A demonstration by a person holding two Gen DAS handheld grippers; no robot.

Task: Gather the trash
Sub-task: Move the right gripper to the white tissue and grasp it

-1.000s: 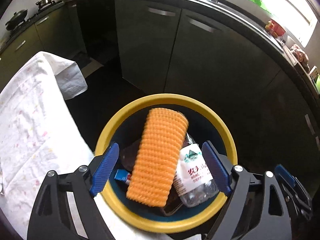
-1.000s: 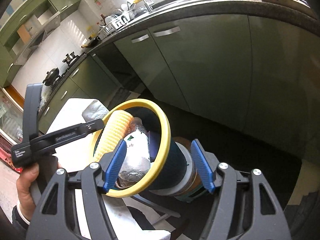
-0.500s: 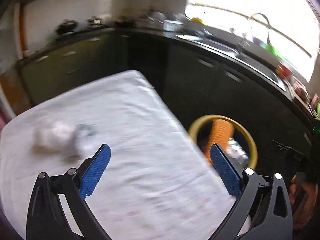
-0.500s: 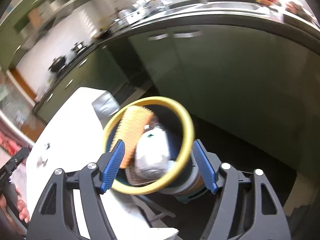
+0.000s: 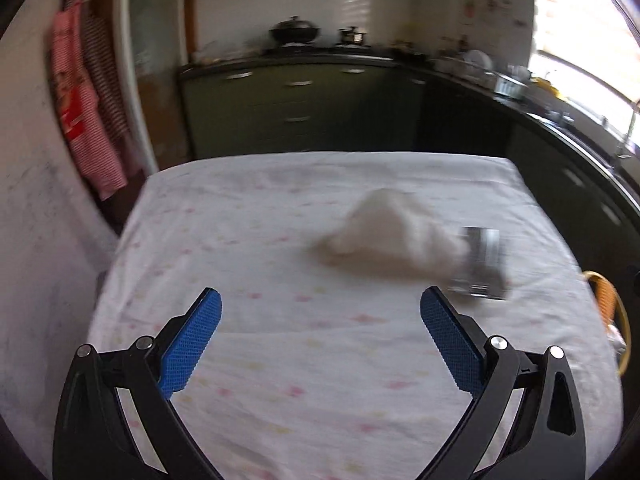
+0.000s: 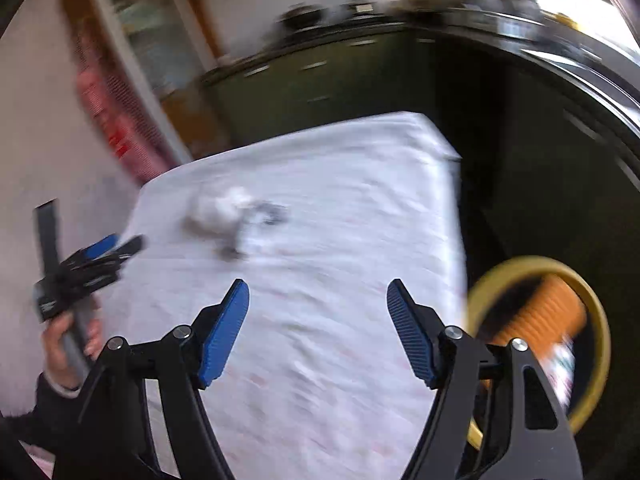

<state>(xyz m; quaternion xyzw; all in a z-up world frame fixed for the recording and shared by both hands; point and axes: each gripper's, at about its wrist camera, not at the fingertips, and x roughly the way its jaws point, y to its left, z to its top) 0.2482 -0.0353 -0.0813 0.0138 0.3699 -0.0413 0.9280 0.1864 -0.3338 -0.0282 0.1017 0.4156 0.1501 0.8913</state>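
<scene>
The left gripper (image 5: 318, 312) hangs over a table covered with a white, faintly patterned cloth (image 5: 280, 360), its blue pads (image 5: 192, 340) spread as wide as they go and nothing between them. Ahead of it, at about one o'clock from the fingertips, a crumpled white wad of paper or tissue (image 5: 384, 236) lies on the cloth, and touching its right side is a small silvery piece of trash (image 5: 482, 264); motion blur makes it hard to say whether that is foil or a wrapper. At three o'clock in this view, past the table's right edge, the yellow rim of the bin (image 5: 624, 332) peeks in with something orange inside. The right gripper (image 6: 318, 304) is also above the cloth (image 6: 340, 340), its jaws opening with empty space between the pads. From its camera the same white wad (image 6: 218, 210) and the grey-silver scrap (image 6: 264, 216) sit at about eleven o'clock, well apart from the fingertips. The yellow-rimmed bin (image 6: 520, 266) stands off the table at four o'clock, holding an orange ribbed piece (image 6: 548, 308) and what looks like a plastic bottle (image 6: 562, 360). At nine o'clock a hand (image 6: 66, 340) grips the handle of the left gripper (image 6: 102, 256). Dark green kitchen cabinets (image 5: 300, 108) run along the far wall.
</scene>
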